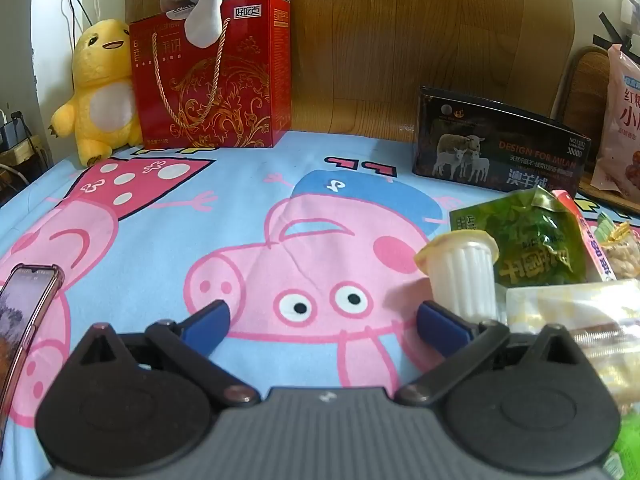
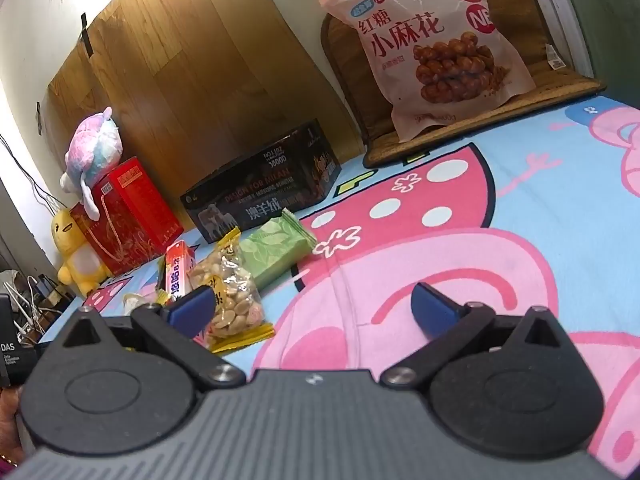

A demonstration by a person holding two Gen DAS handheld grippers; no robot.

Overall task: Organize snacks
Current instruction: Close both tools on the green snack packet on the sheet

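Organizing not begun, by the look of it. Left gripper [image 1: 322,320] spread wide and empty, over the cartoon-pig blanket [image 1: 240,216]. Right gripper [image 2: 320,312] likewise spread, nothing between its jaws.

Snacks lie in a loose cluster: jelly cup [image 1: 464,272] just beside the left gripper's right finger, green packet [image 1: 532,240] behind it; bag of peanuts [image 2: 232,292], green wafer bar [image 2: 276,252], pink stick pack [image 2: 180,268].

Large twist-snack bag [image 2: 432,48] stands apart on a woven mat [image 2: 568,88]. All sorting remains.
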